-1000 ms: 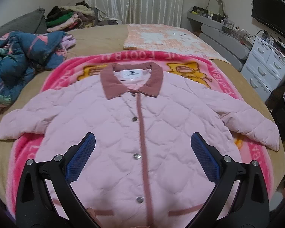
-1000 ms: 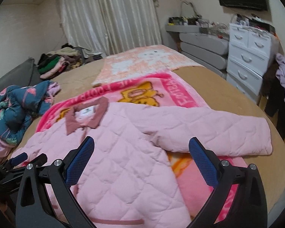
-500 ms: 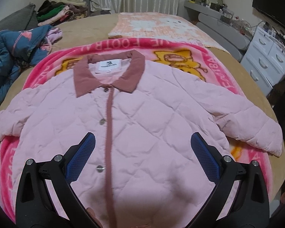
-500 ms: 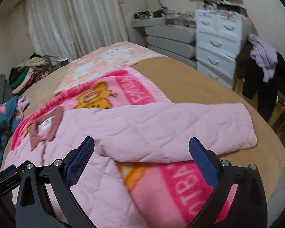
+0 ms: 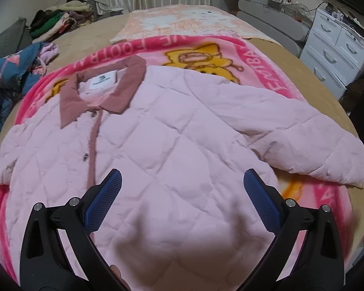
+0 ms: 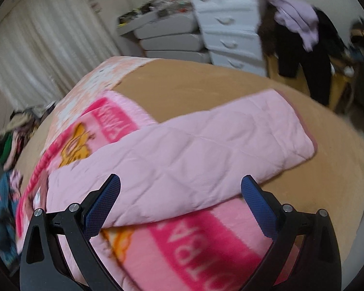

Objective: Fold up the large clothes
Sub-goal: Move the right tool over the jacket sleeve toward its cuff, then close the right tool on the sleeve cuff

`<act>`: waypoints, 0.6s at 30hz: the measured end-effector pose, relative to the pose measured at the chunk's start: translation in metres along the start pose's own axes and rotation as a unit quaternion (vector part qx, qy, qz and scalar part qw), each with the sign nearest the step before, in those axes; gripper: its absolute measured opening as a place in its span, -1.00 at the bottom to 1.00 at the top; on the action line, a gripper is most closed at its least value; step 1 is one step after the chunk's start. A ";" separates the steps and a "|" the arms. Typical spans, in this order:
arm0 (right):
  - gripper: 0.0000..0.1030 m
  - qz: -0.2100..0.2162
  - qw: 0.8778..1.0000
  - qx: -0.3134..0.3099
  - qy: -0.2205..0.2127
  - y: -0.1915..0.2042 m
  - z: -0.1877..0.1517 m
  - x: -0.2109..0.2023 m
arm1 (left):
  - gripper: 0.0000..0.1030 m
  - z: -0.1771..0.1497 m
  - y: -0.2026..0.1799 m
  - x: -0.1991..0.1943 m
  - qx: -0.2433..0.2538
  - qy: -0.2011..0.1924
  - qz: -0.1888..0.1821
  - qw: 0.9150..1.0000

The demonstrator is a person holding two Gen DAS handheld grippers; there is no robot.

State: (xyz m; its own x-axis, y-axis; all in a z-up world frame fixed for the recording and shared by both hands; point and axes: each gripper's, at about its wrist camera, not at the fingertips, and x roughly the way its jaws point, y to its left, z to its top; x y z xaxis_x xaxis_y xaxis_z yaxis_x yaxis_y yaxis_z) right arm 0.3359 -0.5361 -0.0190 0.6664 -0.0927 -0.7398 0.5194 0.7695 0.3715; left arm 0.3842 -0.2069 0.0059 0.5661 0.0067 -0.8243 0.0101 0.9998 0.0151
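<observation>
Lettering first: upside-down "FOOTBA" in white on the hot-pink fleece blanket (image 5: pixel 274 72), plus "TBA" near the right-hand view's bottom edge, with yellow cartoon characters printed on it; white neck label inside the collar (image 5: pixel 102 89) too blurry to read. Left gripper (image 5: pixel 182 194) spread wide, blue textured pads hovering over the jacket's lower front, gripping nothing. Right gripper (image 6: pixel 180 195) equally wide, poised above the sleeve (image 6: pixel 194 155), not visibly touching it. Pale pink quilted jacket (image 5: pixel 157 150) lying flat, face up, buttoned, on the blanket atop a tan bed (image 6: pixel 206 89); diamond stitching, puffy, dusty-rose corduroy-looking collar and placket, metal snaps.
</observation>
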 end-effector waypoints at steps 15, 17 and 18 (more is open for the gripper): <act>0.92 -0.010 0.978 0.197 0.065 -0.090 0.006 0.078 | 0.83 0.016 0.006 0.021 -0.007 0.012 -0.006 1.000; 0.92 -0.007 0.978 0.203 0.055 -0.094 0.008 0.083 | 0.83 0.018 0.011 0.025 -0.008 0.012 -0.011 1.000; 0.92 -0.003 0.977 0.207 0.048 -0.093 0.011 0.085 | 0.83 0.018 0.014 0.027 -0.008 0.012 -0.011 1.000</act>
State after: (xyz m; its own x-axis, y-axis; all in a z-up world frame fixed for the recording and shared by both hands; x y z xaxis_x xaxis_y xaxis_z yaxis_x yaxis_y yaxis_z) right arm 0.3497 -0.6226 -0.1103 0.6200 -0.0207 -0.7843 0.7081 0.4452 0.5481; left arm 0.4151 -0.1929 -0.0059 0.5453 -0.0143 -0.8381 0.0088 0.9999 -0.0114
